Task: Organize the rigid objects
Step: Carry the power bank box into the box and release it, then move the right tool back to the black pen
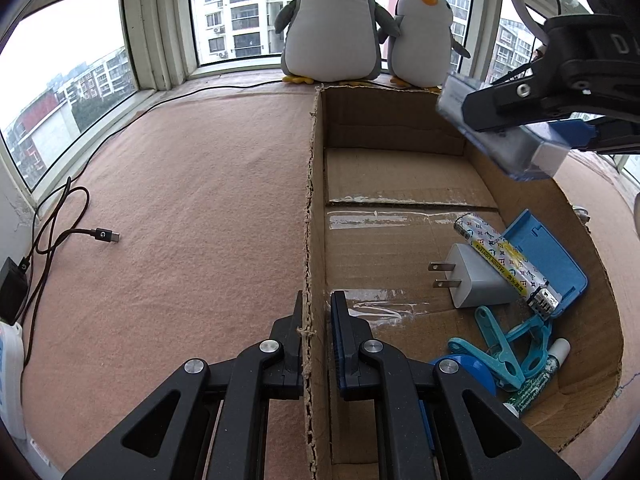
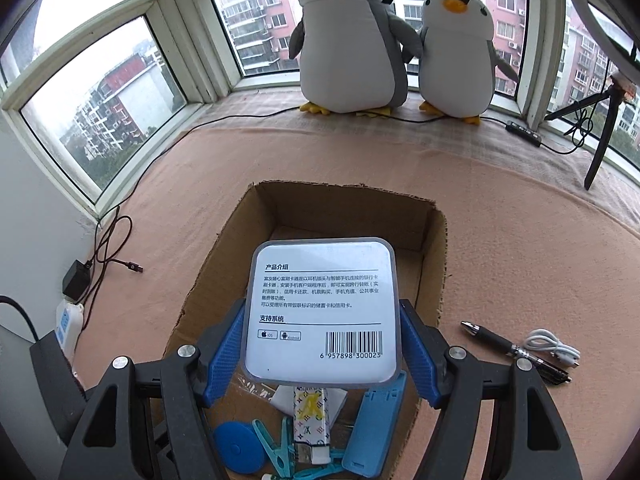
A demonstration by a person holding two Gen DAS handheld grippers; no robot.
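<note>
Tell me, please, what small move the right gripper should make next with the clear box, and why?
Probably lower it a little further, then open the jaws. The right gripper holds the clear plastic box above the cardboard box, whose far half looks bare, while the left gripper clamps its wall. A pen and white cable wait outside.

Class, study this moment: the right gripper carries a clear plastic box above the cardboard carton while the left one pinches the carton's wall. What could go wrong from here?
1. The clear plastic box is held only by its side edges between the right gripper's blue fingers; it might slip or tilt.
2. Dropped here, it could land on the lighter and charger plug below.
3. The left gripper pinches a torn carton wall, which may bend.
</note>
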